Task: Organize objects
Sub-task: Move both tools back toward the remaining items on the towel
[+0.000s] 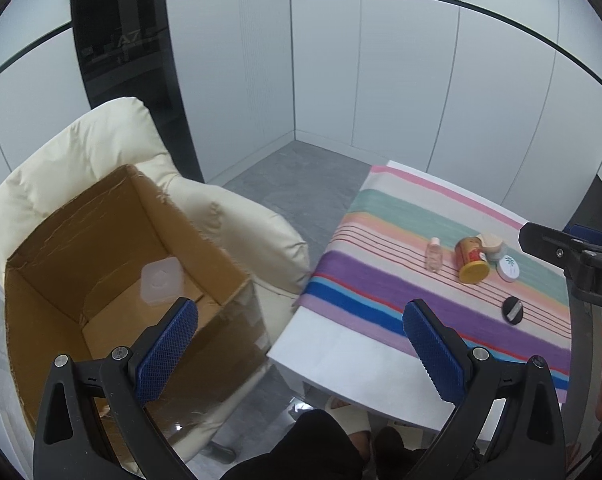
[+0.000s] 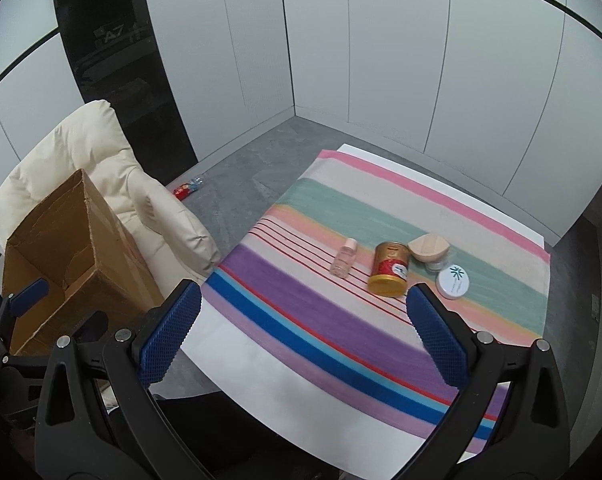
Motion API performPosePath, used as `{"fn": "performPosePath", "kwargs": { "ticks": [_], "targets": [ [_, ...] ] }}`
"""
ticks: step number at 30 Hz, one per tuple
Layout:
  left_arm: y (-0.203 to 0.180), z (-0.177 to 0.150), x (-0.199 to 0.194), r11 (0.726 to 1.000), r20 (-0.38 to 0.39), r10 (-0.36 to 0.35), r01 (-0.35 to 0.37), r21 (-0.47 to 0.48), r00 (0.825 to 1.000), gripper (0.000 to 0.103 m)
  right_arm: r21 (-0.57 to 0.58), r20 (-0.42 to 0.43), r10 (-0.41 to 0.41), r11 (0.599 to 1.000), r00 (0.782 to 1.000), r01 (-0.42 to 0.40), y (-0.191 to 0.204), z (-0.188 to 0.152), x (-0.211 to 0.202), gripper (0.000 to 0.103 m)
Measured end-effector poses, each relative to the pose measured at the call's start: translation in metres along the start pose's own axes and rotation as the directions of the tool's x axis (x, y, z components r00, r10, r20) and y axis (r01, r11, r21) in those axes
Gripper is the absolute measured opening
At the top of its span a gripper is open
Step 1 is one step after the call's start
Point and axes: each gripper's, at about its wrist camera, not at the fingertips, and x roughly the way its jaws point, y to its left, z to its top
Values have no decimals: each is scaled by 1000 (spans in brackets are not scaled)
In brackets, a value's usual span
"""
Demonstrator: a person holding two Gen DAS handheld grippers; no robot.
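Items to be organized lie on a striped cloth [image 2: 341, 320] covering a white table [image 2: 261, 392]: a small pink bottle [image 2: 344, 258] on its side; just to its right a red can [image 2: 390, 268] with a gold lid, also on its side; beyond the can a tan sponge [image 2: 427, 247] resting on a small clear jar [image 2: 435, 266]; and near these a round white tin [image 2: 454, 282] with a green emblem. A black round puff [image 1: 512, 310], seen only from the left wrist, sits apart from this group, nearer the table's front edge. One item, a translucent square container [image 1: 161, 280], already lies on the floor of an open cardboard box [image 1: 77, 248], which stands on a cream armchair [image 2: 113, 168] left of the table. The left gripper [image 1: 300, 330] is held above the gap between box and table, its blue-padded fingers spread wide with nothing between them. The right gripper [image 2: 304, 316] is held over the near part of the table, its fingers likewise spread and empty. A small bottle with a red label [image 2: 187, 189] lies on the grey floor [image 2: 241, 176] by the wall
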Motion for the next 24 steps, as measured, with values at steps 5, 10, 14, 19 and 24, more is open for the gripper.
{"fn": "performPosePath", "kwargs": {
  "ticks": [5,10,14,19,24],
  "targets": [
    [-16,1,1,999,-5,-28,28,20,1000,103,23,0,-25,999,1000,25,-19,-5,-4,103],
    [-34,2,3,998,-11,-52,52,44,999,103,52,-4,-49,997,999,50,-39,-10,-9,103],
    [-46,2,4,996,-16,-70,71,60,997,103,74,-7,-67,995,998,67,-54,-15,-14,103],
    [-60,5,6,993,-21,-90,92,81,996,103,99,-10,-89,991,996,90,-71,-22,-20,103],
    [-71,9,8,990,-25,-111,112,87,994,103,116,-14,-111,987,994,112,-88,-29,-28,103]
  ]
}}
